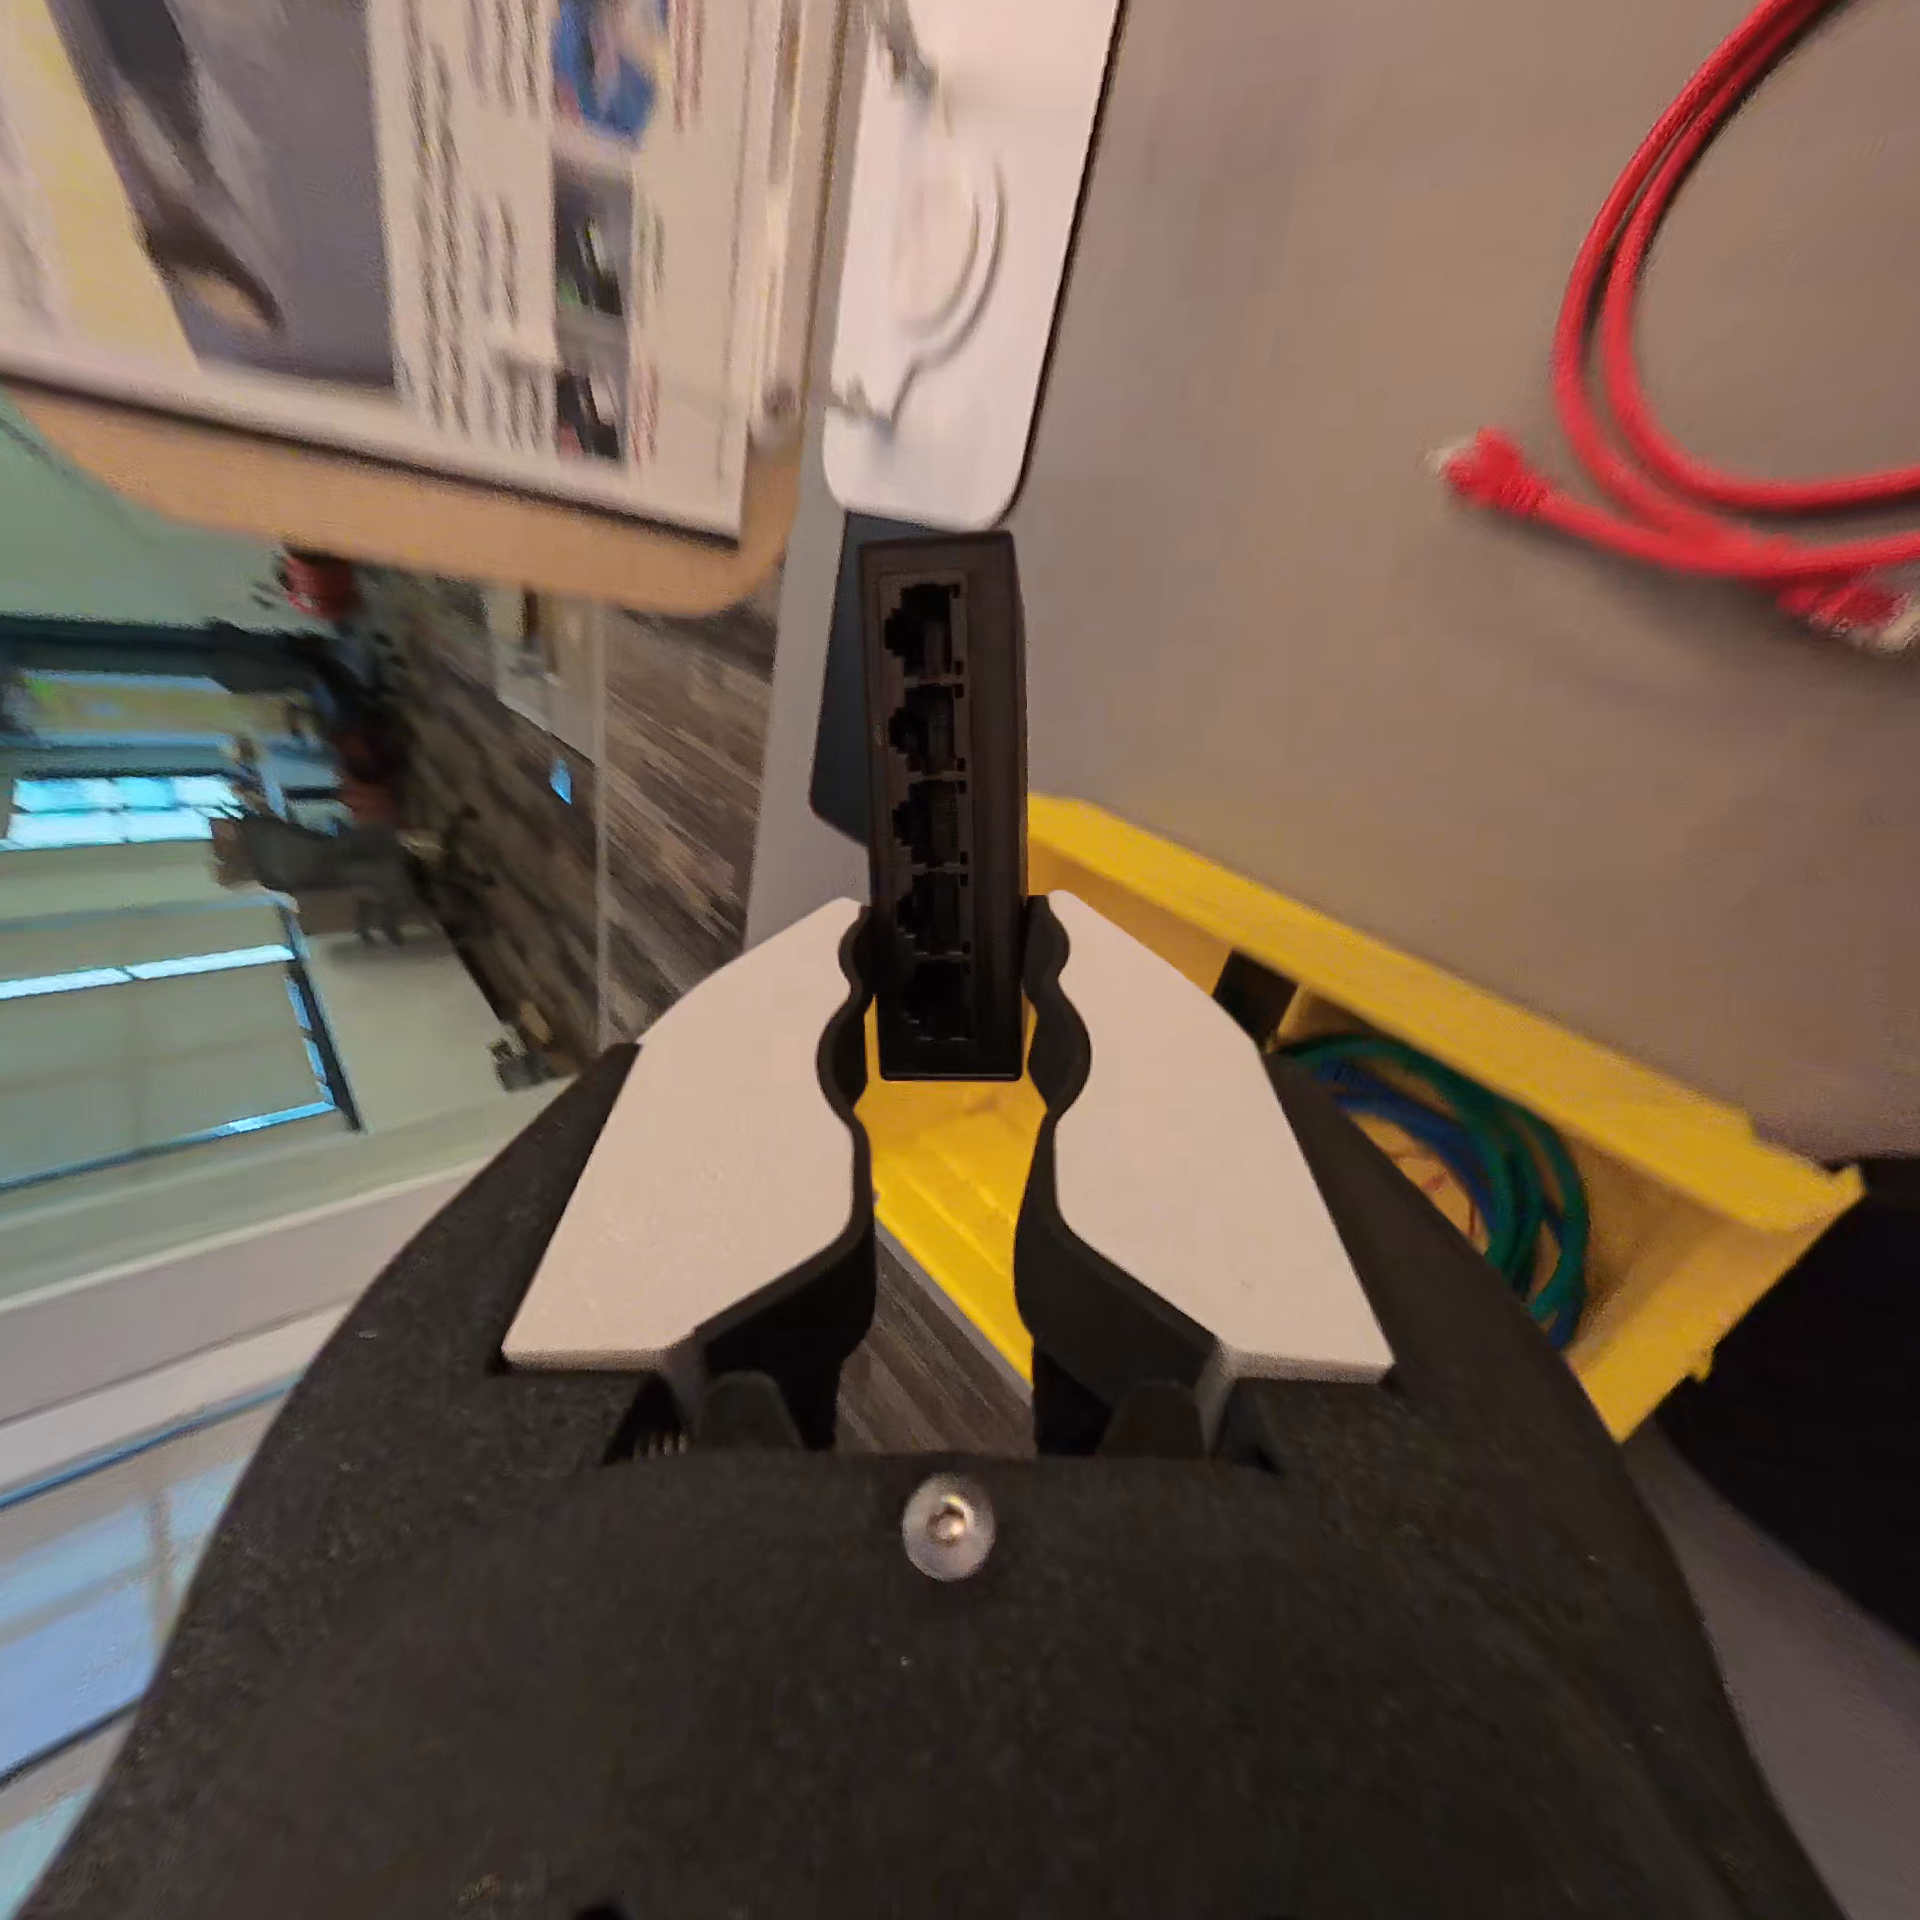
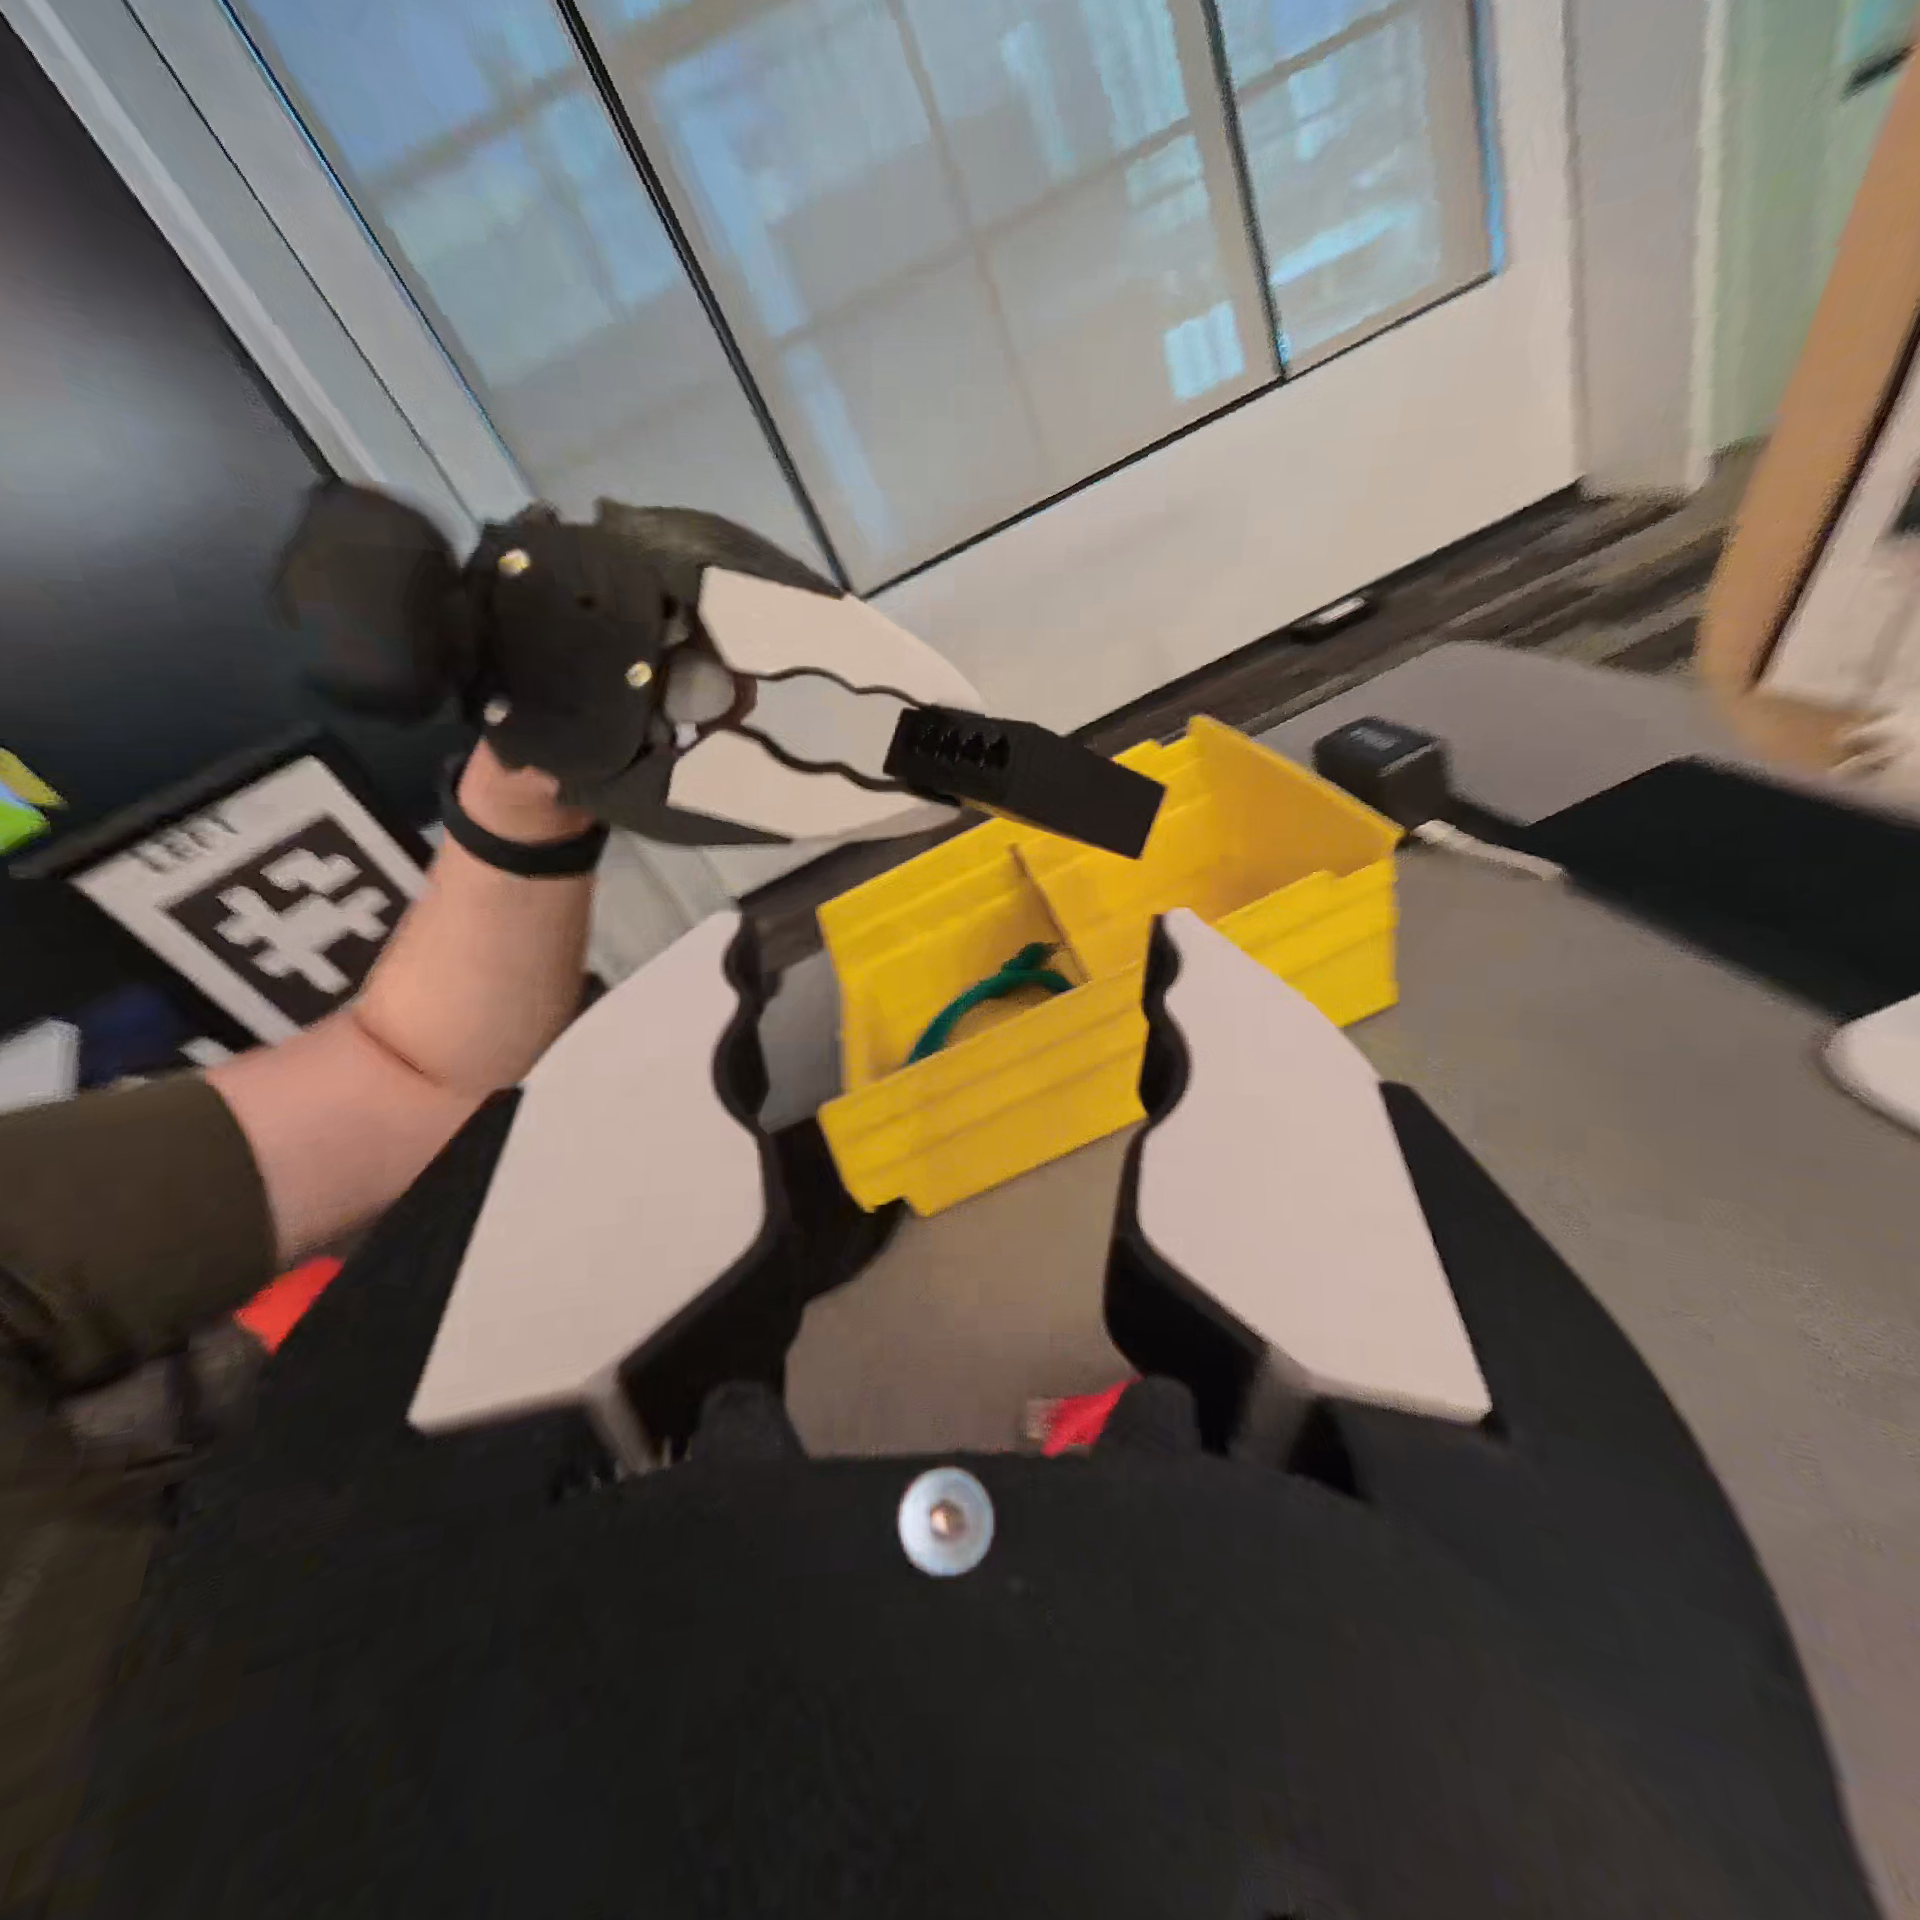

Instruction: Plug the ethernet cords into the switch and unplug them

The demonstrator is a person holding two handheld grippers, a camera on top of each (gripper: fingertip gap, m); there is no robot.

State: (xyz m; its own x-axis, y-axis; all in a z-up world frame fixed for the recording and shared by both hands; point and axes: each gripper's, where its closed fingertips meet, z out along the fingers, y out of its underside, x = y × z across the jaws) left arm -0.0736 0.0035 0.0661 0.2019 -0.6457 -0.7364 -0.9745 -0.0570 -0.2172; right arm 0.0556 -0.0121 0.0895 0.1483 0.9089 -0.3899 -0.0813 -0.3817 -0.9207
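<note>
— Across the grey table (image 2: 1558, 1143) sits the yellow bin (image 2: 1049, 1081), with green and blue cords (image 1: 1496, 1174) coiled in one compartment; a red cord (image 1: 1662, 457) lies loose on the tabletop, well apart from it. Where is the switch?

— Off the table — the left gripper (image 1: 948, 971) has its fingers clenched on one end of the black switch (image 1: 948, 831), held in the air above the bin with every port bare.

— And the right gripper (image 2: 948, 982)?

— Fingers spread wide, grasping nothing, hanging over the bin.

— Risk?

— Only one end is pinched, so I'd judge a plug pushed in could lever the switch round or out of the fingers
</note>
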